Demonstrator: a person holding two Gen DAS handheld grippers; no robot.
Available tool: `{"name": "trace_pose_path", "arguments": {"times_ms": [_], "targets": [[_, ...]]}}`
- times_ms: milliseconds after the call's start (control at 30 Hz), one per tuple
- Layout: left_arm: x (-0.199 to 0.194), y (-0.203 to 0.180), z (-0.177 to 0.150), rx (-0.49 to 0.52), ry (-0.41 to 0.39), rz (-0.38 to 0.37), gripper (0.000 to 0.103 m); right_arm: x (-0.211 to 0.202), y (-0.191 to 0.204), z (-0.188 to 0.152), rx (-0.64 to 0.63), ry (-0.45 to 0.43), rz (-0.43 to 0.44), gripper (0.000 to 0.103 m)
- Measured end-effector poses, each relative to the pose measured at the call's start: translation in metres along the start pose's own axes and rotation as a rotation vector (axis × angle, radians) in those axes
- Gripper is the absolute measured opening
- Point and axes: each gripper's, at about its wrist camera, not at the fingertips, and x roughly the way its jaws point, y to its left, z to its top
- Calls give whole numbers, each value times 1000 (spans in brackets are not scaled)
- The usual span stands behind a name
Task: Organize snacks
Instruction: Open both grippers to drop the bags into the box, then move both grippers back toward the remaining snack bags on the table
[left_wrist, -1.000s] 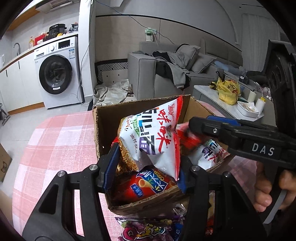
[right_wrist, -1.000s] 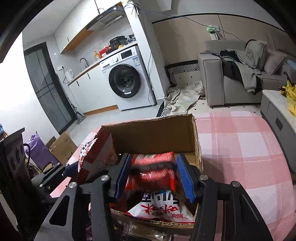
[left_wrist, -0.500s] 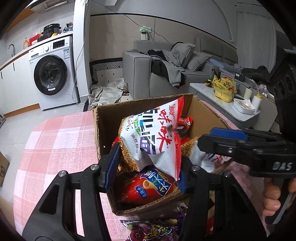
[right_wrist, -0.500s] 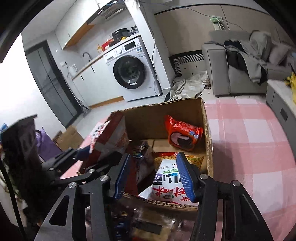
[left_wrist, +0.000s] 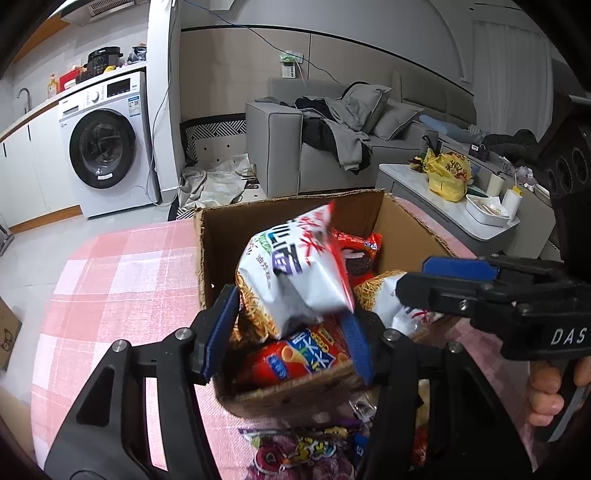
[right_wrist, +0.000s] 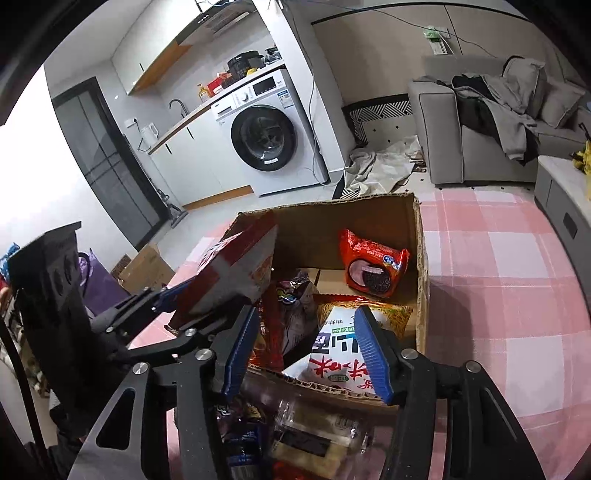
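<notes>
An open cardboard box (left_wrist: 295, 206) (right_wrist: 421, 258) stands on the pink checked table. My left gripper (left_wrist: 288, 325) is shut on a white noodle bag (left_wrist: 295, 273) and holds it tilted above the box; that bag also shows at the left in the right wrist view (right_wrist: 236, 273). My right gripper (right_wrist: 306, 350) is open and empty at the box's near rim. Inside lie a red cookie pack (right_wrist: 373, 269), a second white noodle bag (right_wrist: 336, 354), a red chip bag (left_wrist: 295, 358) and a dark snack bag (right_wrist: 295, 306).
More snack packs lie on the table in front of the box (left_wrist: 303, 450) (right_wrist: 310, 439). The pink checked tablecloth (right_wrist: 509, 295) stretches to the right. A washing machine (left_wrist: 107, 147), a grey sofa (left_wrist: 332, 140) and a side table (left_wrist: 461, 210) stand beyond.
My right gripper let go of the red cookie pack into the box's far corner and drew back open. My left gripper still holds the noodle bag, which has tipped further over the box.
</notes>
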Motion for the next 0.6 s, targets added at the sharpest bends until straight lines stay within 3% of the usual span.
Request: {"name": "trace_pose_path", "arguments": {"times_ms": [67, 133, 267, 367, 400, 433, 600], "targets": [[-11, 1, -2, -13, -4, -27, 58, -14, 3, -1, -10, -43, 11, 70], [-22, 1, -5, -22, -14, -31, 78, -27, 5, -1, -12, -78, 13, 80], [-47, 6, -10, -41, -28, -26, 84, -48, 5, -3, 3, -105, 5, 99], [-63, 6, -17, -43, -17, -18, 87, -63, 4, -9, 15, -120, -4, 102], [-70, 6, -20, -45, -21, -16, 91, -67, 4, -12, 13, -118, -9, 102], [-77, 6, -22, -47, -23, -14, 102, -70, 4, -15, 11, -114, -19, 102], [-113, 5, -37, -61, -40, -9, 102, -87, 4, -33, 9, -114, -40, 103]]}}
